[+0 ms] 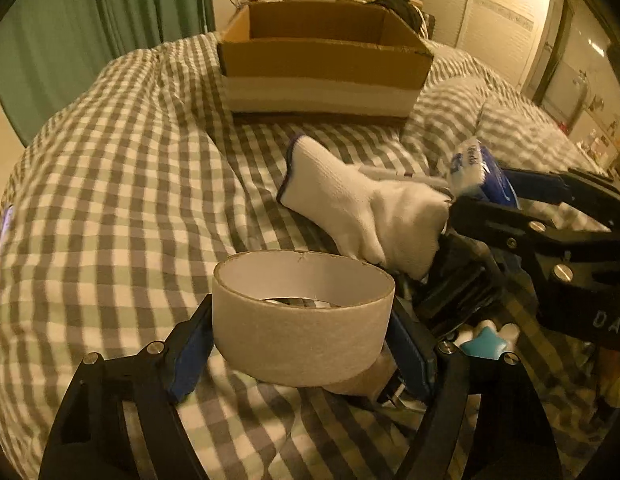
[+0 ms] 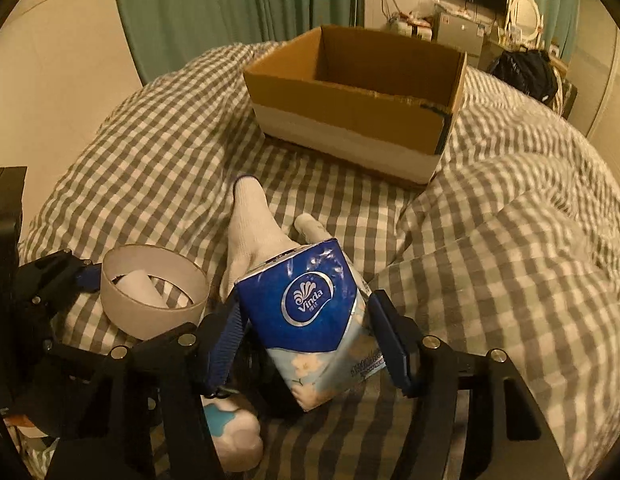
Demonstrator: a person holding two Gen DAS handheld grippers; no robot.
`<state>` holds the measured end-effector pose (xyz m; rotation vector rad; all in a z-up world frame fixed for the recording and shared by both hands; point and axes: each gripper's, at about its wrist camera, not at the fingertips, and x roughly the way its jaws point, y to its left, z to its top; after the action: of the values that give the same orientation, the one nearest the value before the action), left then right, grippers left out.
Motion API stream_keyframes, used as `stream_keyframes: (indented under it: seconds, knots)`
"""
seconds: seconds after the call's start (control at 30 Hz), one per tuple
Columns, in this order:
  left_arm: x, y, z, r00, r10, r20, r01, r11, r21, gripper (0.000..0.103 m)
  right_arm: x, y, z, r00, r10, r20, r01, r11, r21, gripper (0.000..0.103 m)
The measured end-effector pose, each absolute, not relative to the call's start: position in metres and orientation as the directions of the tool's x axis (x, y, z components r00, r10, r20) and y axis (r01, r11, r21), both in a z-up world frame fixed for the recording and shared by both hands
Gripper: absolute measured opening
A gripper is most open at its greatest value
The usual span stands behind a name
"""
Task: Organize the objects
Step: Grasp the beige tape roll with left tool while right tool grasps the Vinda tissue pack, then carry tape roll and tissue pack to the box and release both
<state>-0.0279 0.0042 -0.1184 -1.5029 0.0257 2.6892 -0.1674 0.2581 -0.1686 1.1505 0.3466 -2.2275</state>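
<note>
Objects for sorting lay on a bed under a grey-and-white checked duvet (image 2: 489,240), the largest surface in both views. An open cardboard box (image 2: 361,120), brown above and white along its lower band, stood on the duvet toward the far edge of the bed, well apart from both grippers; no contents could be seen inside it. Next in size, a white knitted glove (image 1: 361,208) with a dark-trimmed cuff lay on the middle of the duvet, between the box and the grippers, cuff end toward the box. The right gripper (image 2: 306,340) stood with a blue Vinda tissue pack (image 2: 310,316) between its blue pads; the left pad lay against the pack, while contact at the right pad could not be confirmed. The pack sat tilted near the front edge of the bed, just beside the glove. The left gripper (image 1: 298,340) straddled an empty cardboard tape core (image 1: 302,320) standing on its rim on the duvet; both pads lay close along its sides, but pressing contact could not be confirmed. A small white item with a teal star (image 1: 481,344) lay beside the left gripper's right finger.
</note>
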Motion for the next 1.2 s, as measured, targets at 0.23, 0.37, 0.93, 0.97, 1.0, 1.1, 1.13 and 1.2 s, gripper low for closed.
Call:
stream_keyframes:
  seconds: [0.23, 0.37, 0.93, 0.97, 1.0, 1.1, 1.13, 1.2]
  knots:
    - [-0.015, -0.001, -0.079, -0.598, 0.048, -0.8, -0.042, -0.999, -0.029, 0.081, -0.146, 0.262, -0.13, -0.505, -0.409, -0.76, 0.625, -0.781, 0.005, 0.061]
    - [-0.008, -0.002, -0.049, -0.655, 0.029, -0.755, -0.037, -0.999, -0.007, 0.081, -0.135, 0.265, -0.103, -0.553, -0.417, -0.722, 0.621, -0.783, -0.023, 0.061]
    - [-0.07, -0.009, 0.038, -0.777, -0.006, -0.629, -0.03, -0.999, 0.046, 0.081, -0.155, 0.265, -0.011, -0.597, -0.523, -0.609, 0.655, -0.755, 0.006, 0.061]
    - [-0.081, -0.011, 0.042, -0.782, -0.002, -0.624, -0.03, -0.999, 0.041, 0.081, -0.162, 0.263, -0.008, -0.597, -0.526, -0.606, 0.655, -0.756, 0.011, 0.061]
    - [-0.09, -0.013, 0.044, -0.783, 0.003, -0.622, -0.029, -0.999, 0.032, 0.081, -0.173, 0.261, -0.003, -0.596, -0.53, -0.603, 0.654, -0.757, 0.019, 0.061]
    - [-0.124, -0.021, 0.051, -0.783, 0.017, -0.622, -0.026, -1.0, 0.005, 0.081, -0.202, 0.256, 0.006, -0.6, -0.538, -0.593, 0.643, -0.765, 0.043, 0.061]
    - [-0.133, -0.021, 0.051, -0.784, 0.021, -0.621, -0.029, -1.0, 0.003, 0.081, -0.211, 0.254, 0.009, -0.601, -0.539, -0.59, 0.64, -0.767, 0.048, 0.061]
    - [-0.157, -0.021, 0.051, -0.787, 0.021, -0.617, -0.033, -0.999, 0.007, 0.081, -0.232, 0.247, 0.012, -0.601, -0.542, -0.587, 0.635, -0.77, 0.06, 0.061]
